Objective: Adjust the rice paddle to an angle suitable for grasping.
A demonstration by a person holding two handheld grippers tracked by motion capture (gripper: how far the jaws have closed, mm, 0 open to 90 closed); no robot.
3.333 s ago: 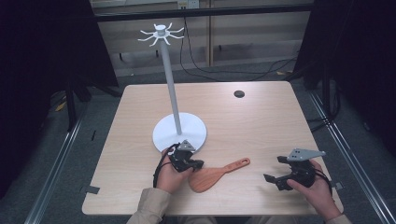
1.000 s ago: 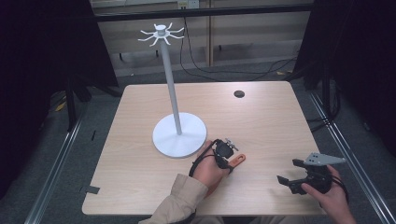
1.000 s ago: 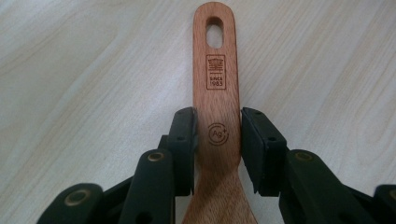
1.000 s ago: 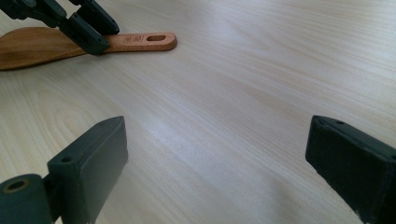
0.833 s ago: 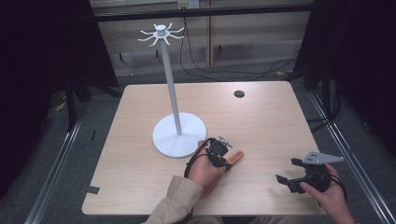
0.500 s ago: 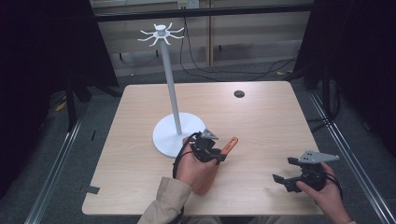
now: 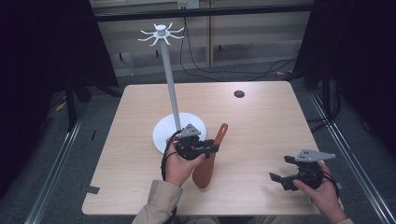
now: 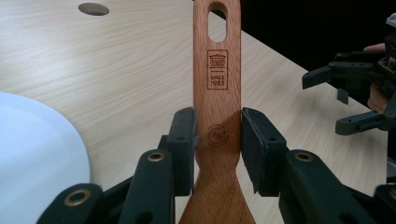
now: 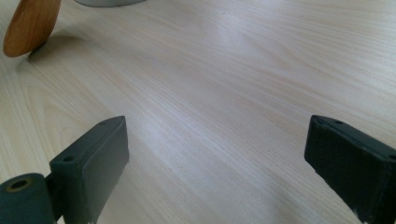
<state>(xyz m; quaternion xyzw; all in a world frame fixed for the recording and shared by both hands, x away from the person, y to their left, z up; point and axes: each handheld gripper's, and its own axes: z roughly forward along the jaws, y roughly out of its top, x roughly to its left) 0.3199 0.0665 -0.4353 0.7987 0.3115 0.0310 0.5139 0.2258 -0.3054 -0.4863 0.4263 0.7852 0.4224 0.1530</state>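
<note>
Gripping the spatula [image 8: 217, 116] by its stiff, light handle, my left tool [image 8: 217, 140] clamps firmly; my right tool [image 9: 219, 154] gapes wide, empty.

White stand [image 7: 175, 133] crowds the left; table [image 7: 261, 121] open.

A pale wood-grain table with rounded corners [image 7: 261, 116] carries the things. A white round-based stand with a thin grey pole and a spray of hooks at its top [image 7: 164, 135] stands on it. Far beyond that stand, toward the table's back edge, sits a small dark round hole in the tabletop [image 7: 239, 94]; just beside the stand's base, the blade of a reddish-brown wooden spatula [image 7: 205, 170] looks to touch the surface.
</note>
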